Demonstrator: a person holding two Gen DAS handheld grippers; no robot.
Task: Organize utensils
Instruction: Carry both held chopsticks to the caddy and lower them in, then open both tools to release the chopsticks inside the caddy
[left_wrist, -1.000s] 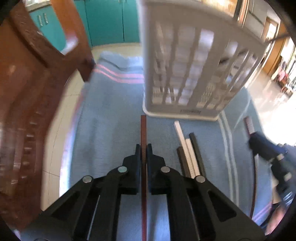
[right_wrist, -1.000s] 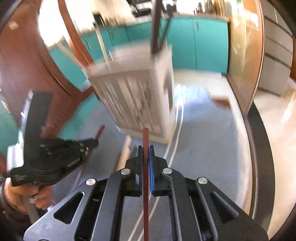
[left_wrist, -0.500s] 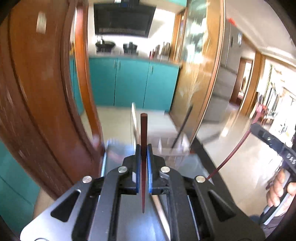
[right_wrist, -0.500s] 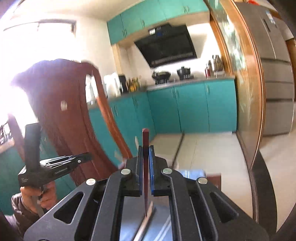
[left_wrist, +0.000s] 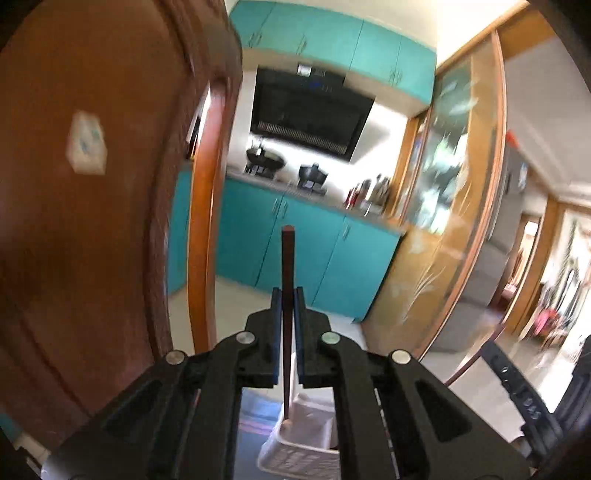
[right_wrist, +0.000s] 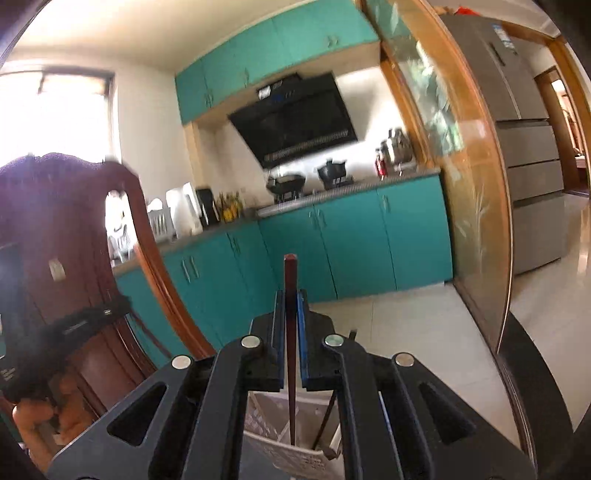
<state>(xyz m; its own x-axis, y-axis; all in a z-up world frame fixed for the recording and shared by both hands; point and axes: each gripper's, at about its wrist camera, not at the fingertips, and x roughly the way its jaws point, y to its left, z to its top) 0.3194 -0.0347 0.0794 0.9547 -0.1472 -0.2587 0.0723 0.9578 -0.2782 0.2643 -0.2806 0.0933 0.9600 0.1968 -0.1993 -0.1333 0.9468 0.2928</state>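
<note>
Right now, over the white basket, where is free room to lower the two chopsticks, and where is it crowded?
In the right wrist view, the white basket shows open room left of the right chopstick. Its right side is crowded: a dark utensil already leans there. In the left wrist view, the left chopstick hangs at the basket's left rim, with bare room to its right.
</note>
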